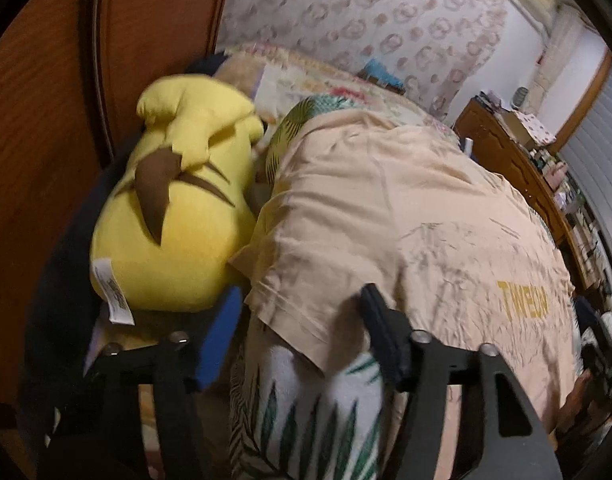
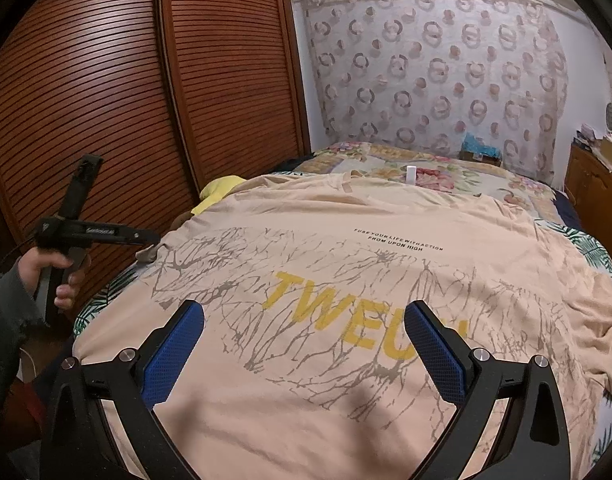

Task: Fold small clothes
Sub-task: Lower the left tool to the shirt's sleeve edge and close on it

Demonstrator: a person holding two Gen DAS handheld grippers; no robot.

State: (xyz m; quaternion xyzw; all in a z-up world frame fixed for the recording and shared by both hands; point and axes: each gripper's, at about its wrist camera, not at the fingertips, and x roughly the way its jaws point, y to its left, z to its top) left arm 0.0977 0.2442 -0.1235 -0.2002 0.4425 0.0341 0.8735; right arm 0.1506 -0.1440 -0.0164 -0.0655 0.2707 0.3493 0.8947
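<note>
A peach T-shirt (image 1: pixel 385 200) (image 2: pixel 306 220) with a yellow print and grey branch lines lies spread flat on the bed. My left gripper (image 1: pixel 300 292) (image 2: pixel 154 240) is at the shirt's left sleeve (image 1: pixel 282 280). Its jaws stand well apart with the sleeve hem between them, the right finger (image 1: pixel 377 320) resting on the fabric. A hand (image 2: pixel 62 268) in a grey sleeve holds that gripper. My right gripper (image 2: pixel 306 308) hovers open over the shirt's near part, blue pads (image 2: pixel 178 352) wide apart with nothing between them.
A yellow plush toy (image 1: pixel 178 200) (image 2: pixel 218 194) lies against the shirt's left side by the slatted wooden wardrobe doors (image 2: pixel 146 80). A leaf-print blanket (image 1: pixel 306 420) and floral quilt (image 2: pixel 425 172) cover the bed. A wooden dresser (image 1: pixel 517 172) stands to the right.
</note>
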